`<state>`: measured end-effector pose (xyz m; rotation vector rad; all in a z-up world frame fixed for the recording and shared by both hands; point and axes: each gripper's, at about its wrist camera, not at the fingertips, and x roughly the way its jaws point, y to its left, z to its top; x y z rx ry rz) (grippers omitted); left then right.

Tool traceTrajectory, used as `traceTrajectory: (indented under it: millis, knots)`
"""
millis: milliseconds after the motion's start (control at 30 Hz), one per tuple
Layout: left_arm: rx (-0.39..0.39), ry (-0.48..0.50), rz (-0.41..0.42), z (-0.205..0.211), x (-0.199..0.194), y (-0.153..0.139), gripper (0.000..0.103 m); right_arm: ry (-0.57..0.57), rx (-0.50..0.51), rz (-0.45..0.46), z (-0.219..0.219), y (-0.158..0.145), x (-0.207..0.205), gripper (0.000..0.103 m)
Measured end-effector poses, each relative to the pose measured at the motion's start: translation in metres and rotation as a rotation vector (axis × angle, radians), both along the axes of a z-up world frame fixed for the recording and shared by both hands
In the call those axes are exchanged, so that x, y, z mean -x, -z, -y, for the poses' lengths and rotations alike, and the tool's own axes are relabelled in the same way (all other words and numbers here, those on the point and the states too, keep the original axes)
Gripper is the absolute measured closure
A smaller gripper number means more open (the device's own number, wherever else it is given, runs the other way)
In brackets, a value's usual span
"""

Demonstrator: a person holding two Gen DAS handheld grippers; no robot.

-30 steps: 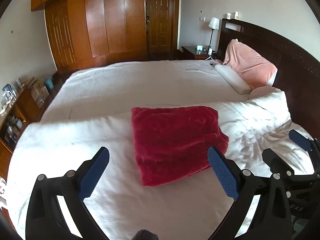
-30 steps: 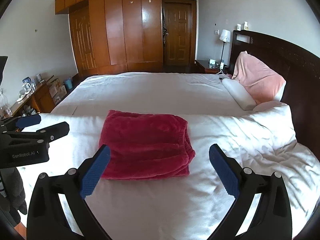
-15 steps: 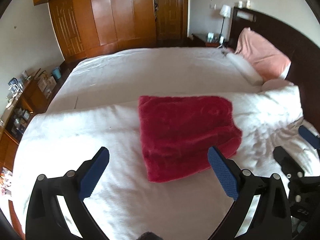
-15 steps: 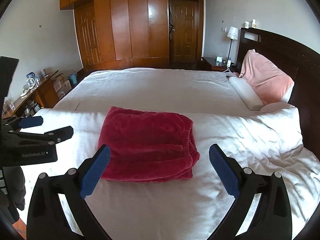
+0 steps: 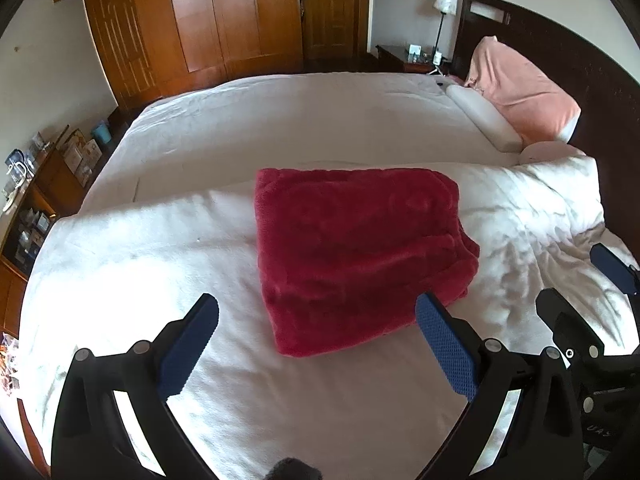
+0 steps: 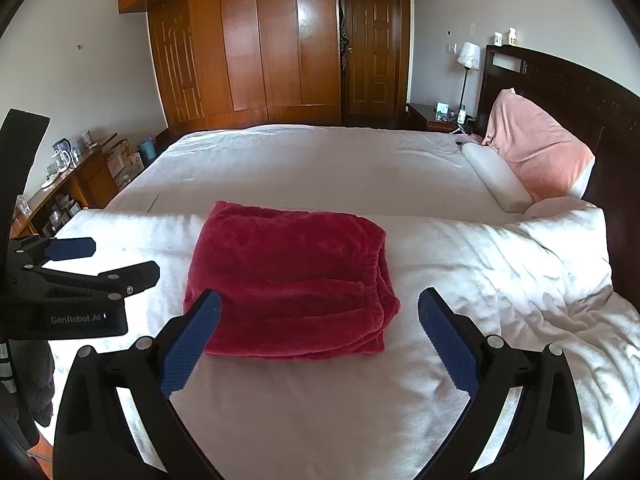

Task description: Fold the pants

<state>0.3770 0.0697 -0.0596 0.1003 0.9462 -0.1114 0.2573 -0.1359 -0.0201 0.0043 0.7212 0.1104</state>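
The red fleece pants [image 5: 360,256] lie folded into a thick rectangle on the white duvet [image 5: 160,264]; they also show in the right wrist view [image 6: 292,280]. My left gripper [image 5: 316,320] is open and empty, held above the duvet just in front of the pants' near edge. My right gripper [image 6: 320,320] is open and empty, also hovering in front of the pants. The left gripper shows from the side at the left of the right wrist view [image 6: 92,264], and the right one at the right edge of the left wrist view [image 5: 580,280].
A pink pillow [image 6: 536,152] and a white bolster [image 6: 496,176] lie against the dark headboard [image 6: 580,92] at right. A nightstand with a lamp [image 6: 468,60] stands beyond. Wooden wardrobes [image 6: 260,40] line the far wall. A cluttered shelf [image 6: 68,176] stands at left.
Both grippers stay open and empty. The left wrist view has tilted down and moved closer to the pants. The right wrist view has shifted slightly. The pants have not moved.
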Motion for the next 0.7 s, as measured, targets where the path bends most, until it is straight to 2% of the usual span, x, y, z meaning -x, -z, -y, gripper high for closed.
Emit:
traceTrajectory:
  millis: [400,700]
  knots:
    - [-0.022,-0.005,-0.007,0.008,-0.01,0.006,0.005,0.005,-0.004,-0.034,0.004,0.015,-0.016,0.003]
    - [-0.029,0.008,0.022,0.01,-0.011,0.005,0.005,0.009,-0.003,-0.042,0.007,0.019,-0.02,0.003]
